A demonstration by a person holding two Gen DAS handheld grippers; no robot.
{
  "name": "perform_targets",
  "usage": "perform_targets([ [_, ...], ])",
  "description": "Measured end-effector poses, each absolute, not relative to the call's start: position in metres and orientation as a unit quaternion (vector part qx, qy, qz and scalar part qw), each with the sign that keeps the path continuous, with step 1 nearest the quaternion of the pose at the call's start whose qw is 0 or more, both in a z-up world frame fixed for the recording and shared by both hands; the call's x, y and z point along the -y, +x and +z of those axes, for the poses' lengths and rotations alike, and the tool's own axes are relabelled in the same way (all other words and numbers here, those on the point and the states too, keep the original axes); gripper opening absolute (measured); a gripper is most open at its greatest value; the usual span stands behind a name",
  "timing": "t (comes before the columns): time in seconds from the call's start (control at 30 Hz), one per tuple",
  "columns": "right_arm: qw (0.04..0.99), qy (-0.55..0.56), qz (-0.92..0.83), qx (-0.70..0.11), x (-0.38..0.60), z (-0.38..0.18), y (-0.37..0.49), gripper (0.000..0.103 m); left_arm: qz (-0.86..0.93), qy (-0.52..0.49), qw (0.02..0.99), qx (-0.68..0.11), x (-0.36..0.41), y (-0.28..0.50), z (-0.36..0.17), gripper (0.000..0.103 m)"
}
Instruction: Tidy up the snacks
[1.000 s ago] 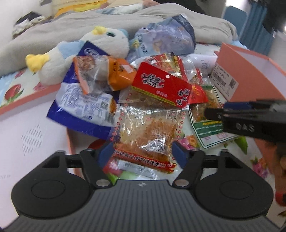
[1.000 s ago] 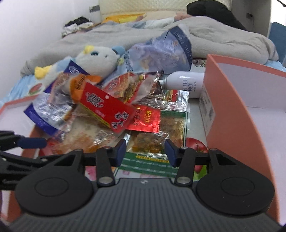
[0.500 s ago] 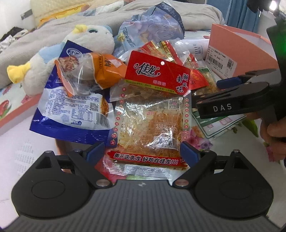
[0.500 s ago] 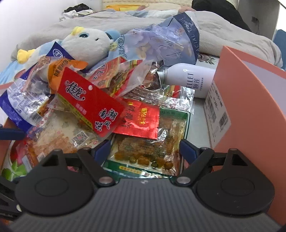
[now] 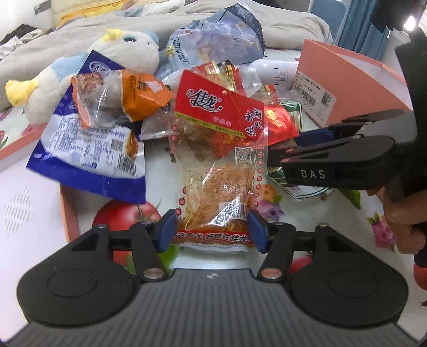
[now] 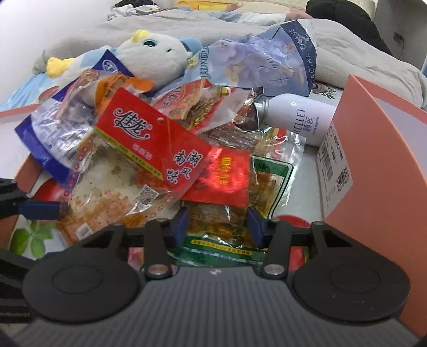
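Note left tool (image 5: pixel 212 232) clamped on the red-topped packet (image 5: pixel 218 160): jaws just closed inward, blue pads pressing the two long edges near the lower end, clear film buckled between them. Find that packet at the front of the snack pile on the bed (image 5: pixel 373 205), red header pointing away from the camera and overlapping the neighbouring wrappers. Note right tool (image 6: pixel 217 227) likewise just closed inward and gripping the green-edged packet (image 6: pixel 269 181), crumpled film bunched between its pads, a small red foil packet (image 6: pixel 226 176) lying across the upper half. In the left wrist view, locate the right tool entering from the right edge, held by a hand (image 5: pixel 405 213), tips just beside the red-topped packet. Left of the pile: blue-and-white bag (image 5: pixel 88 149), with an orange wrapper (image 5: pixel 138 93) resting on it. Behind: plush toy (image 5: pixel 125 53), tissue pack (image 5: pixel 213 40), grey blanket (image 5: pixel 288 24). Right of the pile: white bottle (image 6: pixel 296 120) on its side, touching the orange box (image 6: pixel 373 160), barcode label on the near wall.
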State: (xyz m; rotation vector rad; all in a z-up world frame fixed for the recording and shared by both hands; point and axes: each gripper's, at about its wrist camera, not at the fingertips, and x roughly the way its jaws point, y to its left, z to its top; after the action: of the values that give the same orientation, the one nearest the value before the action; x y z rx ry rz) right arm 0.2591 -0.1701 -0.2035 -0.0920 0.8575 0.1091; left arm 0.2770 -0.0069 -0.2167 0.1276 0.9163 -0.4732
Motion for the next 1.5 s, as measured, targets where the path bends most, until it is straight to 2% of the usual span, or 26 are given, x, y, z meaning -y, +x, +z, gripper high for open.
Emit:
perform_targets([
  [0.37,0.9,-0.049,0.071,-0.427,0.17,-0.193,0.2,0.042,-0.183,0.013,0.871,-0.456,-0.007,0.224,-0.203,0.059],
  [0.43,0.901,-0.047,0.071,-0.426,0.17,-0.19,0.19,0.016,-0.174,0.008,0.872,-0.457,-0.008,0.214,-0.201,0.059],
  [0.47,0.9,-0.044,0.07,-0.427,0.171,-0.188,0.186,0.008,-0.167,0.004,0.874,-0.457,-0.01,0.209,-0.199,0.059],
  [0.7,0.893,-0.037,0.081,-0.441,0.165,-0.192,0.16,0.006,-0.137,-0.019,0.879,-0.456,-0.018,0.178,-0.197,0.058],
  [0.83,0.898,-0.007,0.085,-0.431,0.17,-0.189,0.148,0.009,-0.123,-0.037,0.88,-0.458,-0.024,0.165,-0.199,0.058],
  [0.9,0.903,-0.013,0.081,-0.421,0.169,-0.186,0.149,0.015,-0.115,-0.044,0.881,-0.457,-0.026,0.162,-0.199,0.058],
  [0.93,0.905,-0.023,0.079,-0.417,0.169,-0.185,0.151,0.022,-0.112,-0.047,0.881,-0.457,-0.028,0.161,-0.199,0.058],
  [0.97,0.907,-0.032,0.078,-0.413,0.168,-0.184,0.154,0.044,-0.11,-0.051,0.882,-0.456,-0.029,0.161,-0.199,0.058],
  [1.0,0.908,-0.037,0.077,-0.409,0.167,-0.184,0.157,0.06,-0.108,-0.054,0.882,-0.455,-0.03,0.16,-0.198,0.058],
  [1.17,0.912,-0.059,0.075,-0.398,0.167,-0.181,0.177,0.066,-0.104,-0.056,0.884,-0.453,-0.03,0.163,-0.196,0.058],
  [1.23,0.915,-0.055,0.071,-0.394,0.169,-0.182,0.187,0.073,-0.105,-0.057,0.884,-0.452,-0.03,0.164,-0.197,0.058],
  [1.27,0.916,-0.058,0.066,-0.39,0.169,-0.184,0.191,0.084,-0.104,-0.057,0.884,-0.452,-0.03,0.163,-0.197,0.058],
  [1.3,0.919,-0.061,0.065,-0.384,0.169,-0.186,0.196,0.089,-0.104,-0.058,0.884,-0.452,-0.031,0.164,-0.197,0.058],
  [1.5,0.908,-0.03,0.084,-0.41,0.175,-0.207,0.214,0.092,-0.101,-0.061,0.885,-0.45,-0.032,0.163,-0.196,0.058],
])
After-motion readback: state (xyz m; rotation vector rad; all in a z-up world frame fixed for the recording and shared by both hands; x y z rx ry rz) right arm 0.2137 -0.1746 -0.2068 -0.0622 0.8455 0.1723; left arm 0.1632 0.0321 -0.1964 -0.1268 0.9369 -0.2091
